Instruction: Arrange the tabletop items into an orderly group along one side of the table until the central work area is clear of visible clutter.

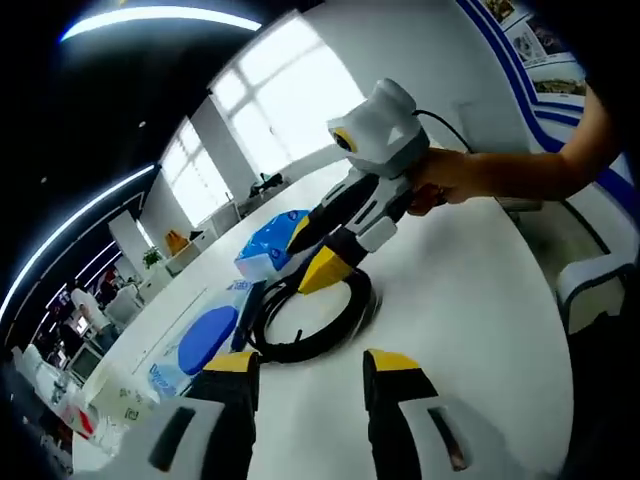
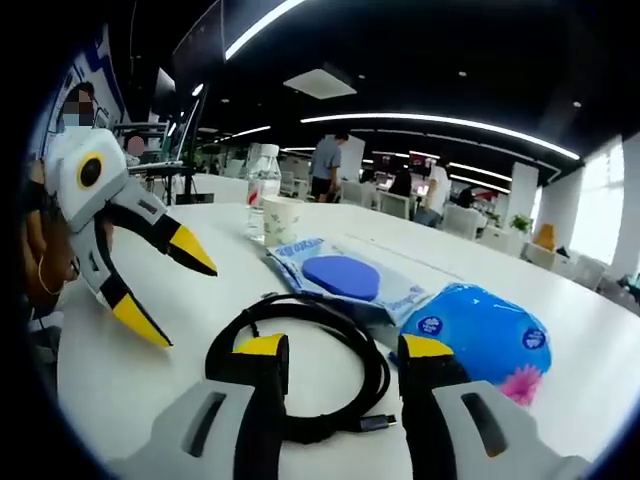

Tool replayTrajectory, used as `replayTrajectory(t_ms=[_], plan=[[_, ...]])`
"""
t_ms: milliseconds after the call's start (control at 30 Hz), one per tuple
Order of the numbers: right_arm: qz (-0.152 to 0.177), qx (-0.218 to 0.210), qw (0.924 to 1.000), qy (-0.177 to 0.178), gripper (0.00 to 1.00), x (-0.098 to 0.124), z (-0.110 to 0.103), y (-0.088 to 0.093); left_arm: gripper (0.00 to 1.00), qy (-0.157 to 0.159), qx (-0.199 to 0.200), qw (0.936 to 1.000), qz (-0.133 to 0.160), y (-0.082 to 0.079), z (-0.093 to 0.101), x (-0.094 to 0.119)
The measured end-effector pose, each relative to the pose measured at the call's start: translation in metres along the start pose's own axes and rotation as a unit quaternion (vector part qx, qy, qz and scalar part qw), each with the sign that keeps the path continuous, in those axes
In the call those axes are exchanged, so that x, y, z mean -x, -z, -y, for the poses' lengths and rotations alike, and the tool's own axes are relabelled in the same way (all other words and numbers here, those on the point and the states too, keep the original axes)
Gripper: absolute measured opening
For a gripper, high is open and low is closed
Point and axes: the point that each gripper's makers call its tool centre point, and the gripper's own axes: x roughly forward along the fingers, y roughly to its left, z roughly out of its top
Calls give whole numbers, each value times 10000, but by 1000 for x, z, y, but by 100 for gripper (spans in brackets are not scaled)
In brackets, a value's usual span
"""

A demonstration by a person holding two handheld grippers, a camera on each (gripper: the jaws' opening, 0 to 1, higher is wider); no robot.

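While both grippers hang over the white table [image 1: 480, 300], the scene reads as follows.

Left gripper [image 1: 310, 372]: its yellow-tipped jaws stand spread apart with nothing between them, low over the table just short of the cable; in the right gripper view it comes in from the left, jaws likewise splayed, held by a hand.

Right gripper [image 2: 345, 350]: jaws parted and empty, straddling the near edge of the cable coil; in the left gripper view it reaches in from the right, gripped by a person's hand [image 1: 450, 180], its yellow tips pointing down at the coil.

Black cable [image 2: 300, 360]: coiled in a loose loop flat on the table, between the two grippers; whether the right tips touch it cannot be told.

Wipes pack [image 2: 345, 280]: flat pack with a blue oval lid, lying just beyond the cable.

Blue pouch [image 2: 480, 335]: shiny, with round labels and a pink flower print, beside the wipes pack and near the cable.

Paper cup [image 2: 283, 220]: upright, farther back on the table.

Water bottle [image 2: 262, 190]: clear, standing just beside the cup.

Background: open office with desks and people standing.
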Motion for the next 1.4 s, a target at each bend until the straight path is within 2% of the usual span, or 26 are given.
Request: replayTrajectory(t_ms=[367,467,667,767,867,967,1133,1267,1400], plan=[[154,-80,9998,62,50,9,-4,-11,45,-198,202,9996,67,3,-7,12],[145,-78,9999,49,50,12,-5,-12,46,-394,467,9978,237,3,-15,18],[208,-122,9997,65,52,18,-7,-16,54,-613,775,9951,61,19,-28,29],[232,-97,9997,64,52,20,-8,-19,56,-745,957,9926,4,26,-34,34],[312,-130,9994,64,54,22,-9,-24,60,-885,1120,9897,73,27,-40,41],[360,-218,9991,49,57,23,-11,-29,63,-1173,1329,9841,86,31,-49,47],[431,-271,9987,46,59,29,-16,-33,73,-1370,1548,9783,130,36,-57,56],[450,-297,9985,64,61,33,-17,-33,74,-1551,1528,9760,22,41,-61,66],[461,-311,9984,76,64,35,-18,-32,74,-1578,1626,9739,124,40,-63,73]])
